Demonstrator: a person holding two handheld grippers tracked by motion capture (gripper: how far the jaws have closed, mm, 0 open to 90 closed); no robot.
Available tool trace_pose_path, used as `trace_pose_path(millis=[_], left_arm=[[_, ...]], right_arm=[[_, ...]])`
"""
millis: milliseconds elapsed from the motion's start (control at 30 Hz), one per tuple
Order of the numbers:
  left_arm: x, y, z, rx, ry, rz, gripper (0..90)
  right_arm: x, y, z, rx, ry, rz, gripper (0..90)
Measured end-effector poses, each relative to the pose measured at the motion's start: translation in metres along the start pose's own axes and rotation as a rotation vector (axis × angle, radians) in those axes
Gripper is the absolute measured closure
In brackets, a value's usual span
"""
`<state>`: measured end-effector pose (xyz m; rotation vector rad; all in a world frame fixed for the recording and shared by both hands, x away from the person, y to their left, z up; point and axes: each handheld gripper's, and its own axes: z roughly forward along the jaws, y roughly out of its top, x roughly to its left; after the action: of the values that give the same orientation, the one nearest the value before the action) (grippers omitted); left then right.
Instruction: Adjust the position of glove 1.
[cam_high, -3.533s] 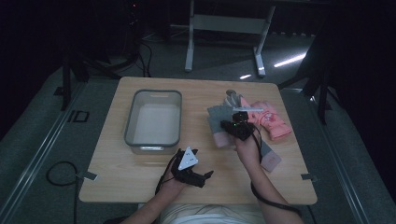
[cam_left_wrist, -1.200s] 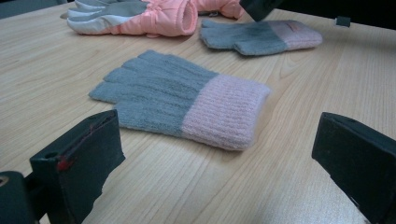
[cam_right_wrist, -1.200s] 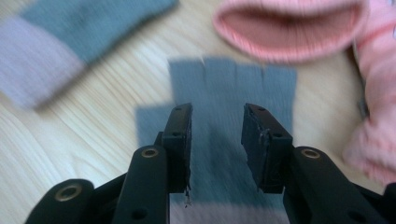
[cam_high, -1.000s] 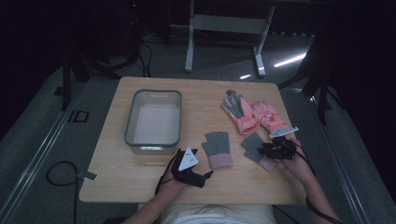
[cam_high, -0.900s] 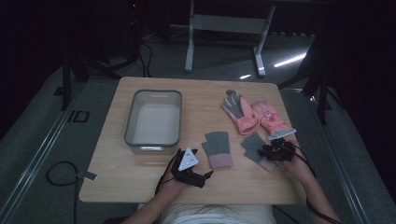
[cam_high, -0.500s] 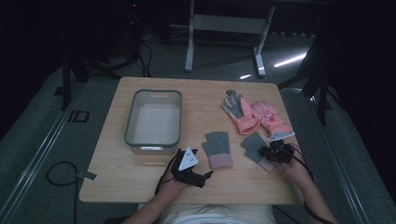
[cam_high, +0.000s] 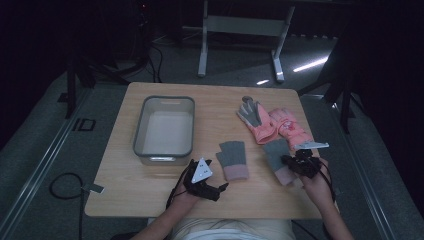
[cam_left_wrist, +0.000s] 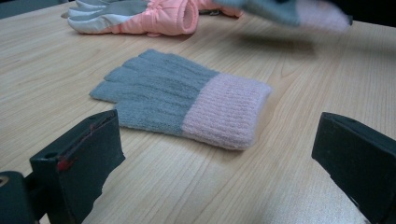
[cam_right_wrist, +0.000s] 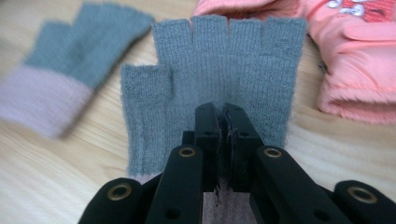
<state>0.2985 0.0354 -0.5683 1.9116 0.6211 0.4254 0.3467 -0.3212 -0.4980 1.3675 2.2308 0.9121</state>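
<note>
My right gripper (cam_high: 294, 164) is at the table's right front, shut on the pink cuff end of a grey fingerless knit glove (cam_high: 276, 151). Its jaws have just been closing with that glove between them. In the right gripper view the black jaws (cam_right_wrist: 223, 116) pinch the glove (cam_right_wrist: 224, 65), whose fingers point away. The glove's cuff (cam_left_wrist: 299, 10) hangs blurred above the wood, over its shadow. A matching grey glove (cam_high: 233, 158) (cam_left_wrist: 187, 98) lies flat at mid-front. My left gripper (cam_high: 220, 191) (cam_left_wrist: 223, 140) rests open on the table, pointing at that glove, nothing between its fingers.
Two pink padded gloves (cam_high: 272, 125) (cam_right_wrist: 359, 56) lie side by side at the back right, just beyond the held glove. A grey-rimmed white bin (cam_high: 164, 150) stands at the table's left middle. Bare wood lies along the front edge (cam_high: 150, 205).
Since the earliest frame the right gripper has left the glove heap at mid-table for the right front, and the two grey gloves now lie apart. Over the last second it shifted slightly with its glove.
</note>
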Motion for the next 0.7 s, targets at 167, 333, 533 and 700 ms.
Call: trace_pose_path(millis=[167,333,533,700], left_arm=[[0.0,0.0,0.0,0.001,0.001,0.005,1.2],[0.0,0.0,-0.001,-0.001,0.0,0.009,1.2],[-0.001,0.0,0.0,-0.002,0.005,0.011,1.2],[0.0,0.0,0.0,-0.001,0.001,0.007,1.2]], right_arm=[[0.013,0.005,-0.018,-0.039,-0.073,0.102,85.0],[0.021,0.003,-0.021,-0.047,-0.127,0.196,85.1],[0.021,-0.011,0.002,-0.008,-0.173,0.256,85.0],[0.019,-0.019,0.025,0.035,-0.184,0.297,84.9]])
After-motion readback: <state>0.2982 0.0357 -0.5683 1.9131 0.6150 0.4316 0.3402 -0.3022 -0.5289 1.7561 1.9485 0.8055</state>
